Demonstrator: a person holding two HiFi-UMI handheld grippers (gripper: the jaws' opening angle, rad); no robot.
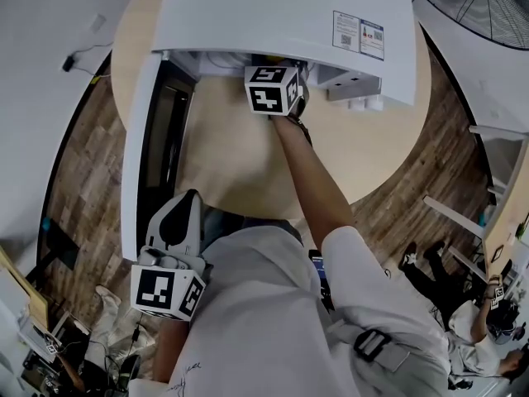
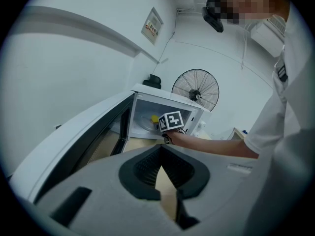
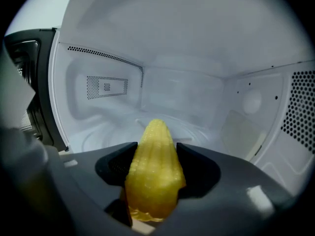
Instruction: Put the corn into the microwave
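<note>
The yellow corn [image 3: 153, 176] is bumpy with a pointy tip. The right gripper [image 3: 155, 154] pinches it, tip pointing into the white microwave [image 1: 281, 15]. The microwave sits on a round table [image 1: 240, 155], and its door [image 1: 140, 139] is swung wide open.

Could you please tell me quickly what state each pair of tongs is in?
Left tongs: closed, nothing held.
Right tongs: closed on the corn.

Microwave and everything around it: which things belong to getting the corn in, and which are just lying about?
Job: corn, clamped in right gripper; microwave, door open.
Lying about: fan; left gripper, shut and empty.
</note>
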